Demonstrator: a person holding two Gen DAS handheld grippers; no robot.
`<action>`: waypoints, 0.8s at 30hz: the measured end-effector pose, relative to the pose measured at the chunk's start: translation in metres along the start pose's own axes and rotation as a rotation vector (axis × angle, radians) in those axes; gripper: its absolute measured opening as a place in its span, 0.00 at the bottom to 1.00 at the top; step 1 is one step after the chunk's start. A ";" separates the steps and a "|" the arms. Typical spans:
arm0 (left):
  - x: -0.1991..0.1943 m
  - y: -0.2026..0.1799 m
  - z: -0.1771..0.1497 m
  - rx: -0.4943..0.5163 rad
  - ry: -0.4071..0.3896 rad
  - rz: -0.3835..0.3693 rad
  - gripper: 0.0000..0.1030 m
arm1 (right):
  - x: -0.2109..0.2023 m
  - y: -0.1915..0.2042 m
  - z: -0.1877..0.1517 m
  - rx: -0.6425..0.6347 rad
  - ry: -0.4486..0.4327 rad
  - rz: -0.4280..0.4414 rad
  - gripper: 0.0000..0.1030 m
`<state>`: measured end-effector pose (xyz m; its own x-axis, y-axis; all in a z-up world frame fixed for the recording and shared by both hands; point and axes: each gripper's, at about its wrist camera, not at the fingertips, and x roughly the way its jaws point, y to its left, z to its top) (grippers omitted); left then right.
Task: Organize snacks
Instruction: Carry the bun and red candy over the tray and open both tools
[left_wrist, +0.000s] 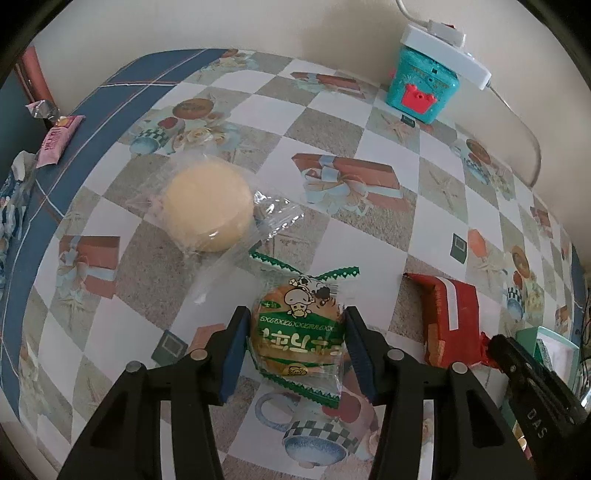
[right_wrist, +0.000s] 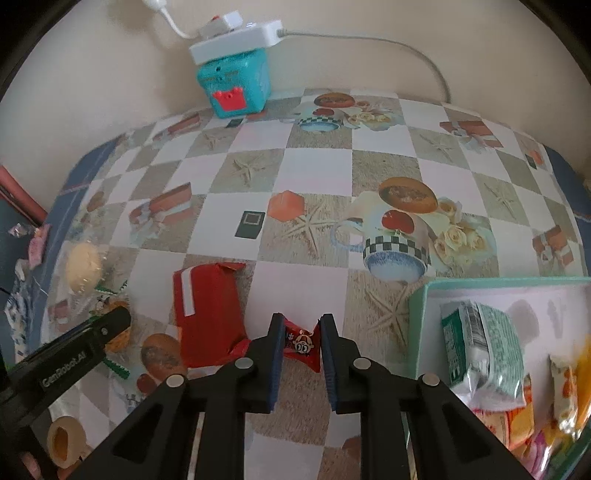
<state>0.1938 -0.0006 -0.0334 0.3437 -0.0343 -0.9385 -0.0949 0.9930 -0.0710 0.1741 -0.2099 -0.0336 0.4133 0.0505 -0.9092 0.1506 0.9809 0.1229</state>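
Observation:
My left gripper (left_wrist: 296, 317) is shut on a green-wrapped bun (left_wrist: 297, 332), its blue pads pressing both sides of the packet. A pale round cake in clear wrap (left_wrist: 207, 212) lies beyond it to the left. A red snack packet (left_wrist: 450, 321) lies to the right; it also shows in the right wrist view (right_wrist: 208, 314). My right gripper (right_wrist: 302, 325) is shut on a small red candy packet (right_wrist: 302, 341), next to the red packet. A mint-rimmed box (right_wrist: 419, 306) at the right holds several snacks, among them a green-and-white packet (right_wrist: 484, 350).
A teal toy box (left_wrist: 423, 86) with a white power strip (left_wrist: 447, 48) on top stands at the table's far edge by the wall. A pink packet (left_wrist: 59, 138) lies at the far left on the blue border. A tape roll (right_wrist: 64, 439) sits at lower left.

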 end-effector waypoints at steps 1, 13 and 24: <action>-0.002 0.001 0.000 -0.002 -0.003 0.000 0.51 | -0.003 -0.001 -0.001 0.012 -0.007 0.009 0.20; -0.048 -0.008 -0.009 0.023 -0.068 0.014 0.51 | -0.056 -0.017 -0.034 0.164 -0.117 0.002 0.20; -0.096 -0.058 -0.028 0.145 -0.180 0.009 0.51 | -0.102 -0.043 -0.061 0.306 -0.202 -0.032 0.20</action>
<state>0.1398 -0.0579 0.0514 0.5056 -0.0175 -0.8626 0.0324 0.9995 -0.0013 0.0710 -0.2459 0.0295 0.5680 -0.0477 -0.8216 0.4153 0.8785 0.2361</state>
